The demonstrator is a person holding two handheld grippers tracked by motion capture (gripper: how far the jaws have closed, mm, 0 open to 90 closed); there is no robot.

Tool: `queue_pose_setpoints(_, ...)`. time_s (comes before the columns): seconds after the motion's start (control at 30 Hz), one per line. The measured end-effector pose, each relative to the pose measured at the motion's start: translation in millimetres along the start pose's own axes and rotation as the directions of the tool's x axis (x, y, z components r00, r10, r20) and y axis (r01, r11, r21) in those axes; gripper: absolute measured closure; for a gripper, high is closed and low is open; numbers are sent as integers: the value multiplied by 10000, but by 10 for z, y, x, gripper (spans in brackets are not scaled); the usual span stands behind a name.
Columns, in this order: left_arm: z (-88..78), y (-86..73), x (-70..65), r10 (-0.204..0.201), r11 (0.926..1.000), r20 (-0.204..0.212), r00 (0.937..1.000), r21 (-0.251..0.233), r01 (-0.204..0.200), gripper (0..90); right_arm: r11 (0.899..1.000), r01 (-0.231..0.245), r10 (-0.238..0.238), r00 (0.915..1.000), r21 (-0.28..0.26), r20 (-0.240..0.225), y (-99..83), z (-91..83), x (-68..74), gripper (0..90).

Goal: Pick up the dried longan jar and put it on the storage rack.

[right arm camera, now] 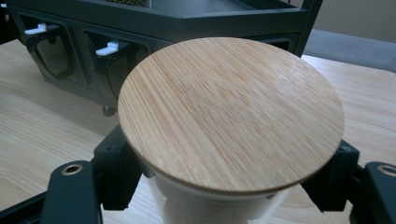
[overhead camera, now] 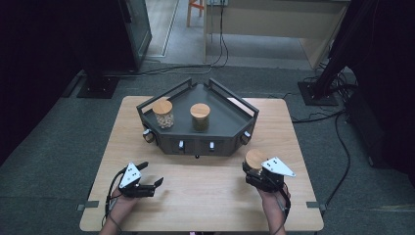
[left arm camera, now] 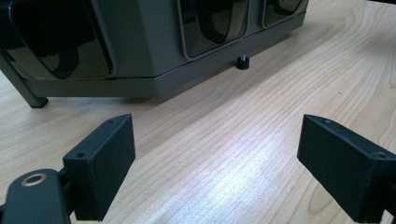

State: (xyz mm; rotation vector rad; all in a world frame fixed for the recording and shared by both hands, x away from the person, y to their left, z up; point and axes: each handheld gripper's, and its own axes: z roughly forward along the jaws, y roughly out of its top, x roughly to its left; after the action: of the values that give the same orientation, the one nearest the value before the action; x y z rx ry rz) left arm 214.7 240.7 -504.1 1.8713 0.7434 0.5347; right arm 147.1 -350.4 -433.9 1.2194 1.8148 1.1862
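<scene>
1. Bamboo-lidded jar [right arm camera: 231, 116] stands upright between the right claw's [overhead camera: 258, 172] pads, clamped at its glass body, low over the tabletop [overhead camera: 205, 196].
2. Ahead and leftward of that claw sits the dark tray [overhead camera: 230, 115], holding two jars.
3. Left claw [left arm camera: 217, 163] gapes wide, holding nothing, farther off.

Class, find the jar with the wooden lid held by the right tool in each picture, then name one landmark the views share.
High view: jar at lower right, in the right tool.
Left gripper view: not in this picture.
Right gripper view: jar in the centre, between the jaws.
Shared landmark: the dark tray on the wooden table.
</scene>
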Motion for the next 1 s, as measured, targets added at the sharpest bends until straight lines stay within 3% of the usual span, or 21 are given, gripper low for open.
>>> queue_pose_setpoints(0.17, -4, -4, 5, -20, 10000, 5, 10000, -25, 20, 109, 9996, -277, 275, 9994, -85, -232, 33, 2, -47, 255)
queue_pose_setpoints(1.0, -7, -6, 9, -66, 10000, -12, 10000, -40, 66, 108, 9999, 129, -129, 9998, 5, -152, 344, 73, -28, 255)
